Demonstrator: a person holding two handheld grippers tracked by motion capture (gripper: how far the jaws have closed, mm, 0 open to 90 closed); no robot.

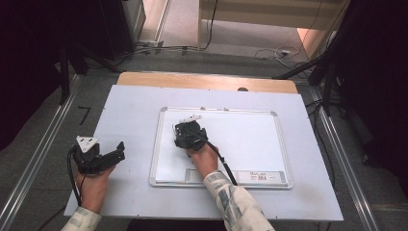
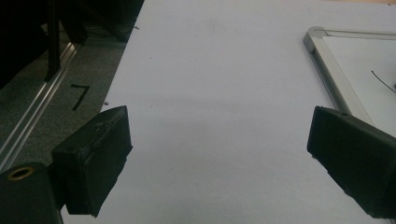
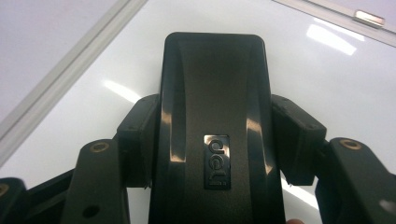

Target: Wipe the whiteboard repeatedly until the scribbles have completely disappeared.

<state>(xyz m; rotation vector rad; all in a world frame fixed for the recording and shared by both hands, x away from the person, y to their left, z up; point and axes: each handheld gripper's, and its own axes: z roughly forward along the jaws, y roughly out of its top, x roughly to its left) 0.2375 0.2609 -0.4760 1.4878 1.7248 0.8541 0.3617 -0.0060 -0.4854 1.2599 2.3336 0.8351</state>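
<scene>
Step in hand: wiping the whiteboard, by my reading; the right claw [image 1: 185, 126] holds a black plastic whiteboard eraser [image 3: 212, 121] with a small embossed logo plate, over the left part of the board.
Right claw: closed onto the eraser, 1 pad [image 3: 137, 140] pressing each long side; the eraser's glossy back fills the gap between the jaws in the right gripper view.
Eraser position: on or just above the white aluminium-framed whiteboard [image 1: 284, 144], near its left frame edge; whether its felt face touches the board I cannot tell.
Board: lies flat on the pale grey sheet-covered surface [image 1: 134, 106], right of centre; a thin dark pen stroke [image 2: 383, 80] shows near its left edge in the left gripper view.
Left claw: [image 1: 118, 150] wide open with nothing between its 2 jaws, resting on the surface well left of the board, pointing towards it.
Next move: probably a flat sweep of the eraser over the remaining stroke, with even downward pressure and the grip kept firm so the eraser does not twist.
Caution: the board is not pinned; the free left claw could steady its frame if it slides.
</scene>
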